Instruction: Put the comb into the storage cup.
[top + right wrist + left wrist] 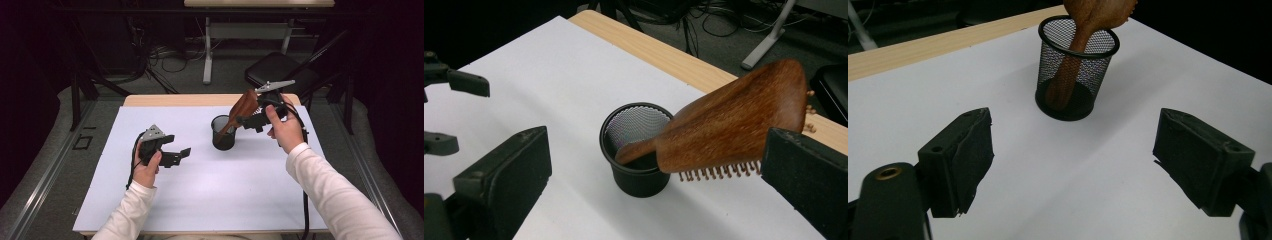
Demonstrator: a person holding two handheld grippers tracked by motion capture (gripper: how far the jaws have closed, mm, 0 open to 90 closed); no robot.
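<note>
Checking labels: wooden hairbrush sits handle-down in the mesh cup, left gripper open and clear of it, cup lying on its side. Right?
One thing is off: the mesh cup stands upright on the white sheet, not on its side; the left gripper view shows it. The rest holds: the wooden hairbrush has its handle down in the cup, and the left gripper is open and clear of it.

At the top centre of the left gripper view, the brown wooden paddle hairbrush [1098, 12] is cut off by the frame's edge. Its handle end is veiled behind the black wire-mesh cylindrical cup [1077, 67]. In the right gripper view, the handle tip is hidden inside that cup.
</note>
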